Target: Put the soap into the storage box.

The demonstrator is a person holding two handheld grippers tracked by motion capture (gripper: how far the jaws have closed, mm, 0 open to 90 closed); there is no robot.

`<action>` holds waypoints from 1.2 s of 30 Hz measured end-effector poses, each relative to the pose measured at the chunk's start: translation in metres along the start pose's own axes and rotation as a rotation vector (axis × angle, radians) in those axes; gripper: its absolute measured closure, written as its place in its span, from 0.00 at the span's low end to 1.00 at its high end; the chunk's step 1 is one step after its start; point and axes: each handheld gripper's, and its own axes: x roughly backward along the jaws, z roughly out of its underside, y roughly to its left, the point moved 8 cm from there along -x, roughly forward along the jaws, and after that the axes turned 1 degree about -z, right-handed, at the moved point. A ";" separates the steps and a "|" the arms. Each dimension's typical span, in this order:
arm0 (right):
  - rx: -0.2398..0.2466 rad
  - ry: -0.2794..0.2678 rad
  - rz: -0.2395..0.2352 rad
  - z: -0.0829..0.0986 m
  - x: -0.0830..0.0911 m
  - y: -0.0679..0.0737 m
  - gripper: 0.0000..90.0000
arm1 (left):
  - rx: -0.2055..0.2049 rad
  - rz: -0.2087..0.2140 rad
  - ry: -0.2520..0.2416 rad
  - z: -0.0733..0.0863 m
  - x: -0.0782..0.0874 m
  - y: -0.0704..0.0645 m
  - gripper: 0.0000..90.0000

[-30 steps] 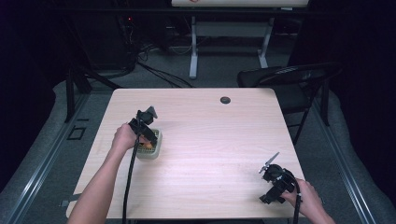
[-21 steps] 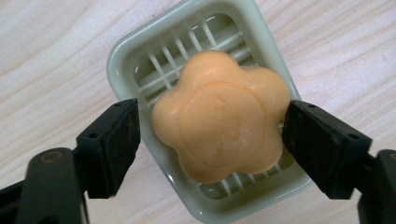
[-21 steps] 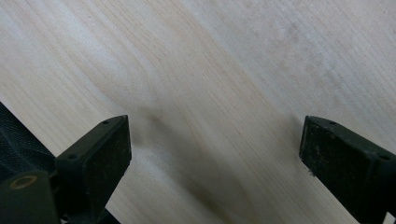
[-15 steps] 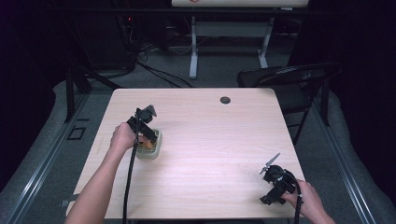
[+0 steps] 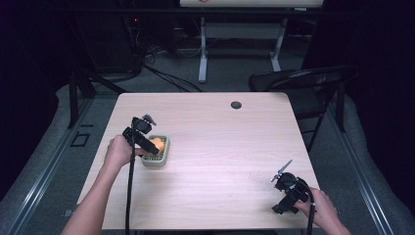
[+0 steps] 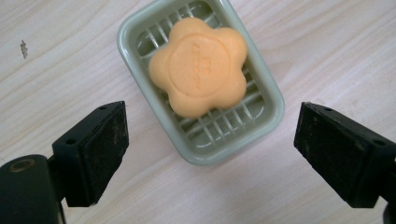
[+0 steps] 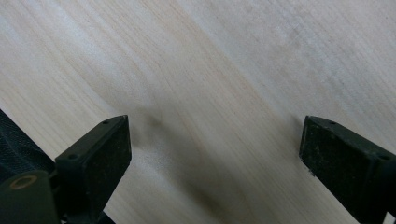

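The left gripper [image 6: 210,154] hangs with jaws spread wide above the green soap dish [image 6: 261,88], where the orange flower-shaped soap [image 6: 198,65] lies. Grasp it squarely across opposite petals, clear of the rim. Far right, the right gripper [image 7: 215,158] idles released over bare desk [image 7: 224,70].

The left gripper [image 5: 147,143] drew back from the soap dish [image 5: 162,155] toward the tabletop's left edge, uncovering the orange soap [image 5: 155,144].
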 end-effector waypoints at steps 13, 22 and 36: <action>0.002 -0.003 0.012 0.001 0.001 0.000 0.10 | -0.036 -0.024 -0.074 0.049 0.029 -0.026 0.05; 0.006 -0.010 0.011 0.000 0.001 0.000 0.10 | -0.050 -0.037 -0.044 0.089 0.022 -0.044 0.00; 0.038 -0.056 0.064 -0.006 0.008 -0.003 0.08 | -0.074 -0.042 -0.007 0.121 -0.004 -0.055 0.00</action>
